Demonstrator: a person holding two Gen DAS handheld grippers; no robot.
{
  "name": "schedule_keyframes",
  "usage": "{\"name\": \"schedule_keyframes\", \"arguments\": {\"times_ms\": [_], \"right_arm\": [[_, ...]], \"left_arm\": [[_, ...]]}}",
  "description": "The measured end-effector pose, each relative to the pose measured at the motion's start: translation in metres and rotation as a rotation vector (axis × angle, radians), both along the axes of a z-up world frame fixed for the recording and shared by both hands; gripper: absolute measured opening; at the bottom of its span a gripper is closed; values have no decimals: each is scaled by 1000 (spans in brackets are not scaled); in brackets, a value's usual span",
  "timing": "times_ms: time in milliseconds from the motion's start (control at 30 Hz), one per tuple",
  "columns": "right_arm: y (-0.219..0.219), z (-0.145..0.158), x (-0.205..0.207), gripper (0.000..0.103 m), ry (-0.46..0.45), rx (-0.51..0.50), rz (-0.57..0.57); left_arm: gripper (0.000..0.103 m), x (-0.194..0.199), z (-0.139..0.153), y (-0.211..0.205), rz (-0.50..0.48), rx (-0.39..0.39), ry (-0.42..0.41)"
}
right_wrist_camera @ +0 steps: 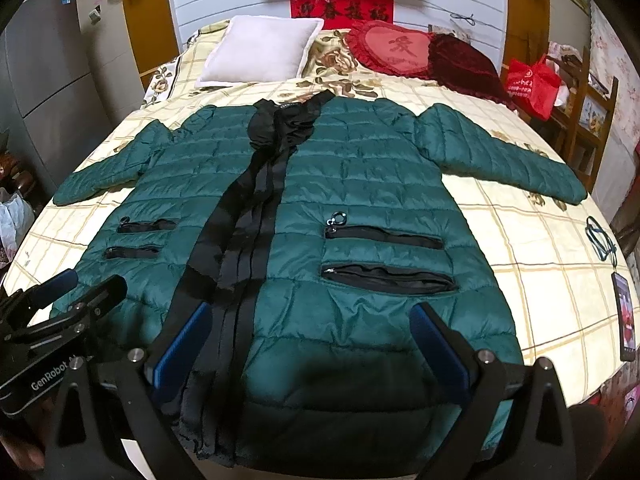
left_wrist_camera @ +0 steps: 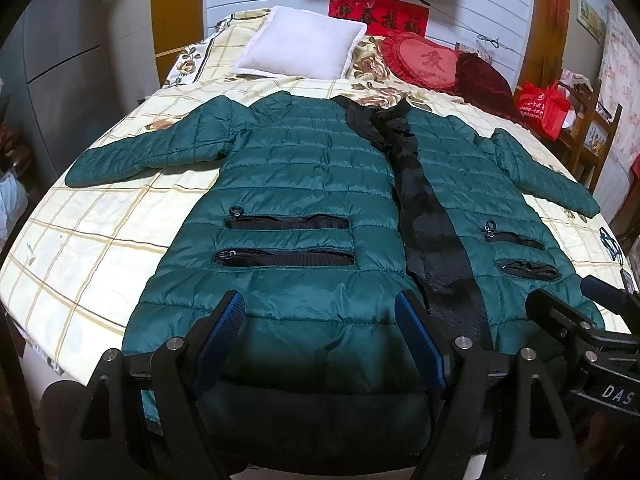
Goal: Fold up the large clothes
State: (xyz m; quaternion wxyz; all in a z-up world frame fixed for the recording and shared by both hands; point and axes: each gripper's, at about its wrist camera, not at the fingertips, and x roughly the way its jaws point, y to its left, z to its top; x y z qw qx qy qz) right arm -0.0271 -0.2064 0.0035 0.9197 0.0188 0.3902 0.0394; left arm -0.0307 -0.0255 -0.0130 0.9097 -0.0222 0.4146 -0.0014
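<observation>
A long dark green quilted jacket (left_wrist_camera: 296,184) lies flat and face up on the bed, sleeves spread to both sides, with a black front placket (left_wrist_camera: 432,232) and zip pockets. It also shows in the right wrist view (right_wrist_camera: 360,184). My left gripper (left_wrist_camera: 320,320) is open and empty, hovering over the hem of the jacket's left half. My right gripper (right_wrist_camera: 312,328) is open and empty over the hem of the right half. Each gripper shows at the other view's edge, the right gripper (left_wrist_camera: 580,320) and the left gripper (right_wrist_camera: 80,300).
The bed (left_wrist_camera: 100,232) has a cream checked floral cover. A white pillow (left_wrist_camera: 304,44) and red heart cushions (left_wrist_camera: 428,60) lie at the head. A red bag (left_wrist_camera: 544,108) sits on a wooden chair at right. A cord and a small tablet (right_wrist_camera: 626,320) lie near the bed's right edge.
</observation>
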Motion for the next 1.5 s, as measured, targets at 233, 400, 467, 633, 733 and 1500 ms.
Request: {"name": "schedule_keyframes", "arguments": {"times_ms": [233,400,467,633,733,1500], "right_arm": [[0,-1,2,101,5,-1,0],[0,-2,4,101,7,-2,1],[0,-2,4,101,5,-3,2],[0,-1,11,101,6,-5,0],[1,1,17,101,21,3,-7],[11,2,52,101,42,4,-2]], "left_arm": [[53,1,-2,0,1,-4,-8],[53,4,-3,1,8,-9,-5],[53,5,-3,2,10,-8,-6],[53,9,-2,3,16,3,-13],[53,12,-2,4,20,11,-12],[53,42,1,14,53,-2,10]]}}
